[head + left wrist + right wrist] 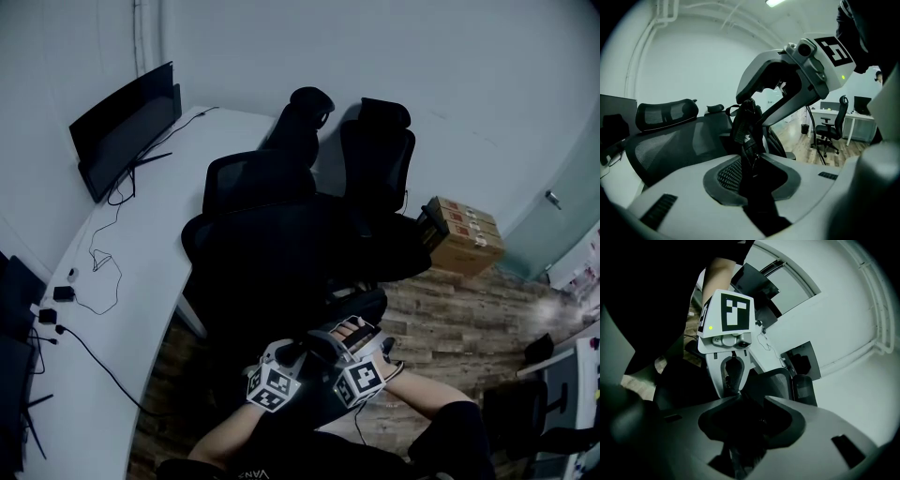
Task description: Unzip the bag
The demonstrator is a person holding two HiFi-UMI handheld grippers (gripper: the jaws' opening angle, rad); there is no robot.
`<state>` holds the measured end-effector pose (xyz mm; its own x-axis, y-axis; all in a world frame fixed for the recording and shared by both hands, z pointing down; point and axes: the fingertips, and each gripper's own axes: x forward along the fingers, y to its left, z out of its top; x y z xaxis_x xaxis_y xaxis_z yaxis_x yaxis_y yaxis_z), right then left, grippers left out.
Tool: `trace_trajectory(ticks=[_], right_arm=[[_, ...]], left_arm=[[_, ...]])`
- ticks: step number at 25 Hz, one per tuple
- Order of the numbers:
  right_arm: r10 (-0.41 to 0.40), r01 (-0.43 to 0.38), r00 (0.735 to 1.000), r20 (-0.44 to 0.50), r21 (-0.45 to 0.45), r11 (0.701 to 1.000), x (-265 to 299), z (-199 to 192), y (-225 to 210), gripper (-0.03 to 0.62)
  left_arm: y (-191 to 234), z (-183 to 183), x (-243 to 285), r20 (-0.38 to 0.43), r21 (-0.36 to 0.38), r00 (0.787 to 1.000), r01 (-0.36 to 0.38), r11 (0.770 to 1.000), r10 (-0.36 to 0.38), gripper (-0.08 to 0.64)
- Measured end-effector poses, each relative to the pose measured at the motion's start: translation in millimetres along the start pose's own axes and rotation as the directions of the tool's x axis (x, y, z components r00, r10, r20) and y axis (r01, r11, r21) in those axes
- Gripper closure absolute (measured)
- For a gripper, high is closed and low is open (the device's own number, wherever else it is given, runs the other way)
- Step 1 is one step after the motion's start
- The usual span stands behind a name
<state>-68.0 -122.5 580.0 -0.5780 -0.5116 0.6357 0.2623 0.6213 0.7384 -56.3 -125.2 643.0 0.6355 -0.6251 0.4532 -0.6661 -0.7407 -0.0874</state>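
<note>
The black bag is held up between both grippers; in the head view it is lost in the dark low in the middle. My left gripper is shut on a fold of its black fabric, which rises out of the jaws as a strap-like strip. My right gripper has dark bag material filling its jaws and is shut on it. The left gripper view shows the right gripper's fingers clamped on the top of that same strip. In the head view the left gripper and right gripper meet tip to tip above the person's lap.
Two black office chairs stand close ahead. A curved white desk runs along the left with a monitor and cables. A cardboard box rests on the wood floor to the right.
</note>
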Motion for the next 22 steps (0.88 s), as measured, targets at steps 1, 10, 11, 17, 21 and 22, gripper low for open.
trace_trajectory(ticks=[1, 10, 11, 17, 21, 22], right_arm=[[0.004, -0.004, 1.0, -0.008, -0.01, 1.0, 1.3, -2.0, 1.1, 0.434], [-0.073, 0.073, 0.997, 0.0, -0.061, 0.995, -3.1, 0.1, -13.5, 0.493], [-0.075, 0.075, 0.997, 0.001, -0.041, 0.996, -3.7, -1.0, -13.3, 0.495], [-0.089, 0.082, 0.994, 0.063, 0.104, 0.991, -12.1, 1.3, -14.0, 0.506], [-0.104, 0.082, 0.99, 0.092, 0.215, 0.973, -16.6, 2.2, -19.3, 0.515], [-0.108, 0.079, 0.989, 0.103, 0.254, 0.964, -17.7, 1.8, -19.9, 0.515]], left_arm=[[-0.2, 0.5, 0.7, -0.001, 0.0, 1.0, 0.001, 1.0, -0.001, 0.459], [4.0, 4.4, 3.9, 0.001, -0.018, 1.0, -0.007, 1.0, 0.007, 0.46], [3.6, 4.6, 4.2, 0.002, -0.02, 1.0, -0.007, 1.0, 0.007, 0.46], [2.4, 4.7, 5.1, 0.007, -0.04, 1.0, -0.005, 0.999, 0.005, 0.465], [2.0, 5.8, 4.7, 0.006, -0.055, 1.0, -0.005, 0.998, 0.005, 0.466], [1.2, 5.5, 4.9, 0.006, -0.056, 1.0, -0.005, 0.998, 0.005, 0.466]])
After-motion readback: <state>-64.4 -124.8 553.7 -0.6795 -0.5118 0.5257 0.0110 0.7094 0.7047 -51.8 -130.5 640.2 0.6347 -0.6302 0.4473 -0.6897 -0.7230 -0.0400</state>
